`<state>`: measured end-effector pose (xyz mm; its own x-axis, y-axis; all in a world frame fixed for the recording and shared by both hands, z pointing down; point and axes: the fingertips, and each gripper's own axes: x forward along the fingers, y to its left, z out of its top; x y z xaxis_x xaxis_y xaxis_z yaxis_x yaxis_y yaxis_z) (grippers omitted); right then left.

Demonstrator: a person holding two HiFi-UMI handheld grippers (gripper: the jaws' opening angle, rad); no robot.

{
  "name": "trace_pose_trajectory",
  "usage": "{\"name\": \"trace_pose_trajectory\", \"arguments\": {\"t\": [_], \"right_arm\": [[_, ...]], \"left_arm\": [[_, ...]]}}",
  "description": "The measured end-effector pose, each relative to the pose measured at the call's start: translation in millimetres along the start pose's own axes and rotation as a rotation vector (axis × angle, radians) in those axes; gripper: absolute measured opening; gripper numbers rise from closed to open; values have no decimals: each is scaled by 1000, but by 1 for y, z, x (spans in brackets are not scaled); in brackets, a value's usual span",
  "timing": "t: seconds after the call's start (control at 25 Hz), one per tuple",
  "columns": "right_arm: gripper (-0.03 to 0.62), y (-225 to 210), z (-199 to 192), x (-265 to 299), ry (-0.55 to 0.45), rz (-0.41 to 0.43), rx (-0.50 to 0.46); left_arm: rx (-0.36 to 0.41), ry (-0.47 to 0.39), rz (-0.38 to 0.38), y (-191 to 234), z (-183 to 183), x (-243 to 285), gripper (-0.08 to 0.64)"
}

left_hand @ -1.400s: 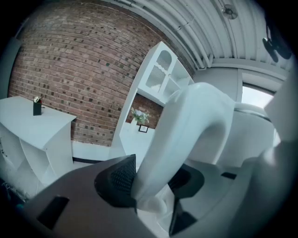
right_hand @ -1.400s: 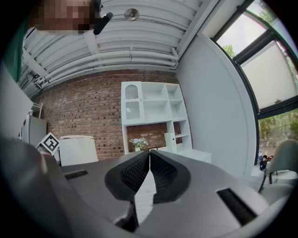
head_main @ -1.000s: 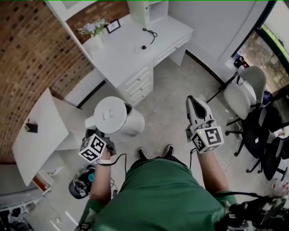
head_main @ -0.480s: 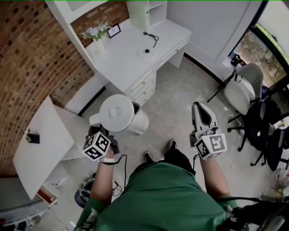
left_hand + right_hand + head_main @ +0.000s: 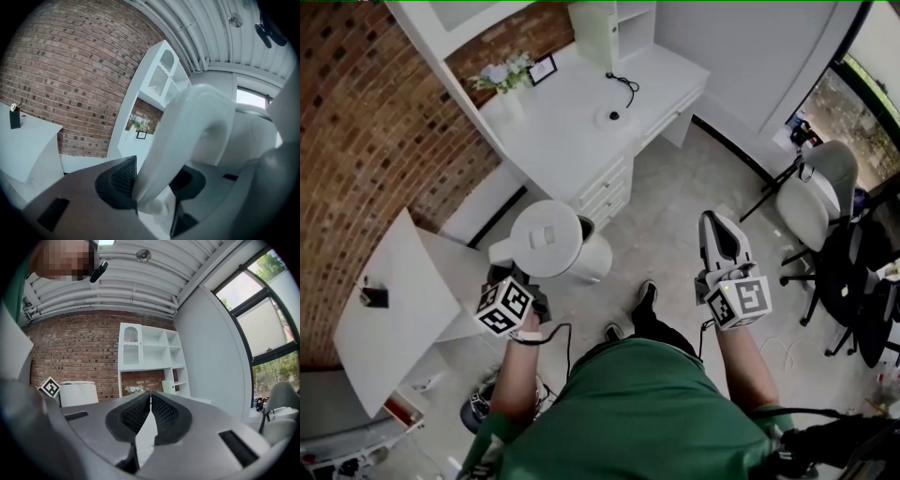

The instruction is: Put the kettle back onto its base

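The white kettle (image 5: 548, 239) hangs in the air over the floor, lid up, held by its handle (image 5: 187, 126). My left gripper (image 5: 508, 275) is shut on that handle; its dark pads (image 5: 119, 180) press the handle from both sides in the left gripper view. The round kettle base (image 5: 612, 115) with its black cable lies on the white desk (image 5: 562, 141) further ahead, apart from the kettle. My right gripper (image 5: 713, 218) is held out over the floor to the right, shut and empty; its pads (image 5: 140, 413) meet at the tips. The kettle (image 5: 78, 393) also shows at the left in the right gripper view.
A flower vase (image 5: 508, 77) and a small picture frame (image 5: 542, 68) stand at the desk's back, below a white shelf unit (image 5: 605, 28). The desk has drawers (image 5: 605, 187) on my side. A slanted white table (image 5: 384, 309) is at the left, office chairs (image 5: 811, 206) at the right.
The person has walked toward the desk, which now lies nearer in view. Both grippers and the held kettle moved along with the body; the grips have not changed.
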<state>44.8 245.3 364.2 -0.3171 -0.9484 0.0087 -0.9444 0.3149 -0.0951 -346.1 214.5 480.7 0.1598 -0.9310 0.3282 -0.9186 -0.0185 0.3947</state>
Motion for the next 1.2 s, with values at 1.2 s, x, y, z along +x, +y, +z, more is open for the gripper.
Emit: {"name": "trace_pose_trajectory", "arguments": {"t": [1.2], "right_arm": [[26,-174,7,167,-30,64,101]], "left_arm": [[-56,-79,168,-65,55,151,187]]}}
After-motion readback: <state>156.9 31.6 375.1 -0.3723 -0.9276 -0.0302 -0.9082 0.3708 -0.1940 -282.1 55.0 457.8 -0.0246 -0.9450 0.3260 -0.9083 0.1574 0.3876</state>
